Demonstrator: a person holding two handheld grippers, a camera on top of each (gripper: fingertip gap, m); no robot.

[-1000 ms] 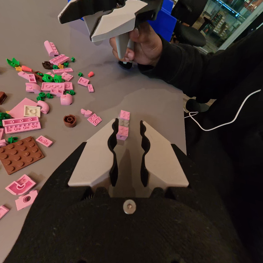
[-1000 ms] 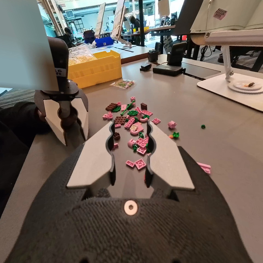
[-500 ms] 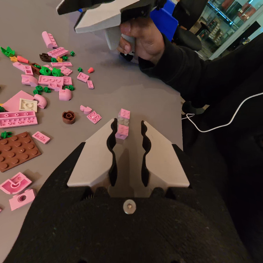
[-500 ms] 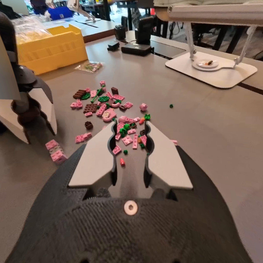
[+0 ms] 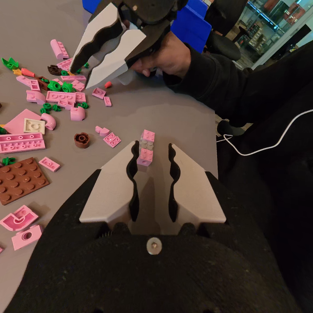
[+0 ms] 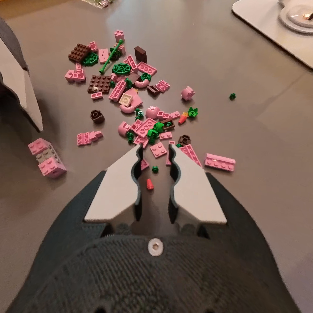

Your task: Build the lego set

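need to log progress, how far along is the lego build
Early. Done: one small pink and grey block stack stands alone on the table. In hand: nothing; the left gripper sits open by the stack, and the right gripper is open over the loose pieces. Left: nearly everything, including the brown plate.

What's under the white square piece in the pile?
The white square piece lies on a flat pink tile. The tile's middle is covered by it, so anything beneath there is hidden.
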